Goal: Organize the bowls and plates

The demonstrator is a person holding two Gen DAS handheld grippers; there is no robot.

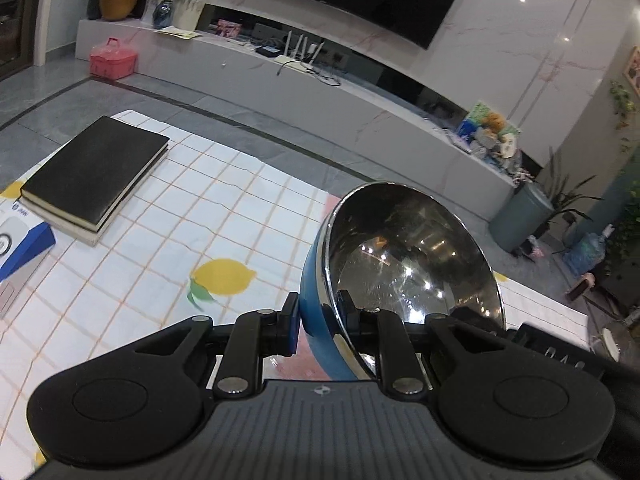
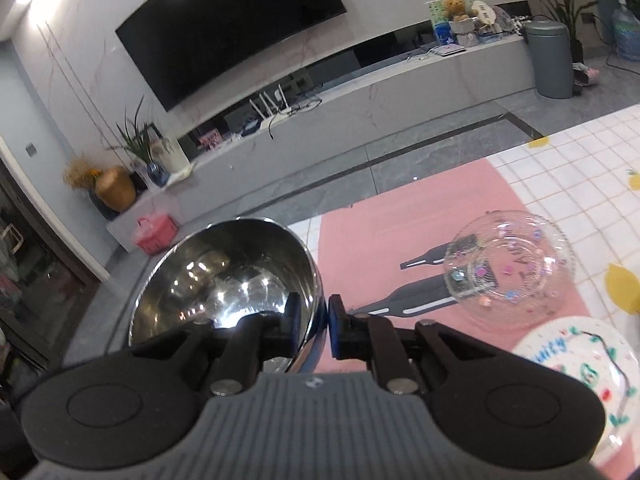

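Gripping the rim of a blue-sided steel bowl with a mirror-bright inside [image 1: 412,264], the left tool [image 1: 320,320] has one finger outside the blue wall and one inside, clamped on the edge; the bowl hangs tilted, its empty hollow facing the camera, lifted off the worktop [image 1: 168,240] with its lemon-print checked cloth, presumably so it can be carried to a stack. Two stacked black-covered books [image 1: 96,176] and a blue and white carton [image 1: 20,248] lie well apart to the left, seemingly no part of the sorting

From the right wrist view, the right tool [image 2: 314,328] pinches the rim of a shiny stainless steel bowl [image 2: 228,276] in the same fashion, one finger inside, one outside, closed on the edge; this bowl too is held tilted and empty, off the near edge of the pink mat [image 2: 400,220]. On that mat rests a clear glass bowl flecked with coloured confetti [image 2: 508,268], upright and holding nothing loose that can be made out; just beside it, nearer the camera, lies a white round plate with colourful print [image 2: 572,364], partly hidden by the tool. Whether both views show one bowl cannot be told
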